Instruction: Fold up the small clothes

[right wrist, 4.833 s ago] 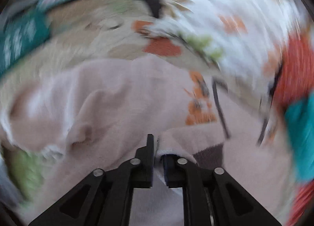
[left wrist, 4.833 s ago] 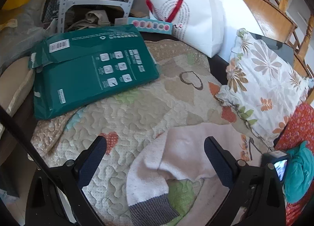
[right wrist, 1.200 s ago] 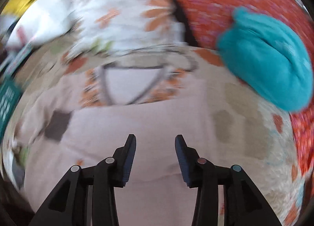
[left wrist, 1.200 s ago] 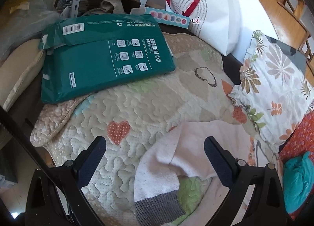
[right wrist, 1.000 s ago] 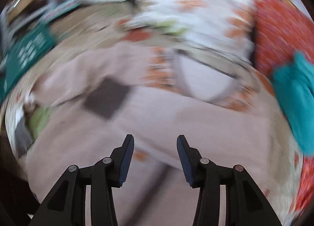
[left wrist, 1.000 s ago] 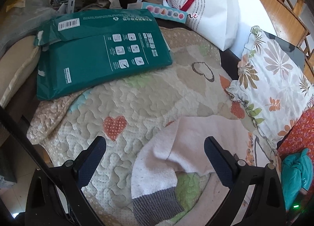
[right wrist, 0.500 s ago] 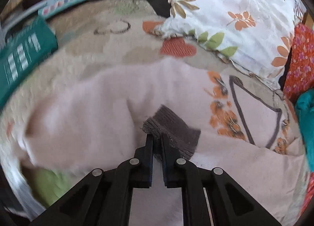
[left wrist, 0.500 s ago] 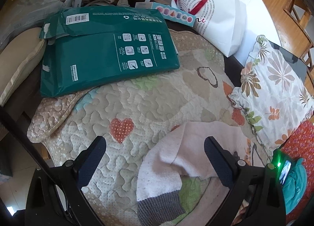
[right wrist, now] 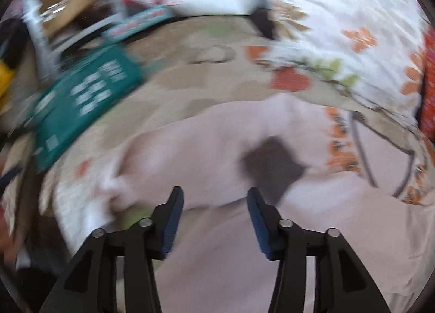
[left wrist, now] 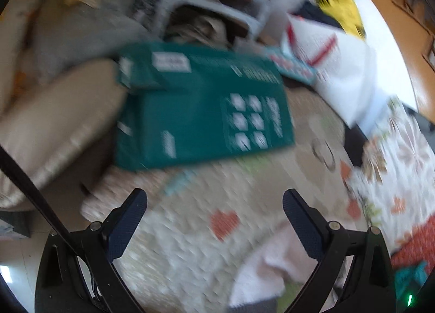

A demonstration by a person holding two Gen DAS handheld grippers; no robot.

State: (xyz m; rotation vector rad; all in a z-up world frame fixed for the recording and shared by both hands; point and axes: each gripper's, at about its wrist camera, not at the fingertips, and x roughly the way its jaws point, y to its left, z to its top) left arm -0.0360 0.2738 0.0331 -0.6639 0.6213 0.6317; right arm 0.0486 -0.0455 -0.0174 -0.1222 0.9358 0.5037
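Your right tongs (right wrist: 214,204) have just been opening and now hold nothing; the pink garment (right wrist: 217,147) lies below them, mid-frame on the quilt (right wrist: 176,87). Your left tongs (left wrist: 214,204) gape empty too. Unpinned, the dark cuff (right wrist: 274,166) may slide and undo the fold.

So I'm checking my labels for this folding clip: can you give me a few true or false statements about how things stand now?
1. The right hand-held gripper is clamped on the grey cuff. False: its jaws have just been opening, and the cuff lies free ahead of them.
2. The left hand-held gripper is open and empty. True.
3. A green package lies on the quilt. True.
4. The pink garment is blue. False: pink.
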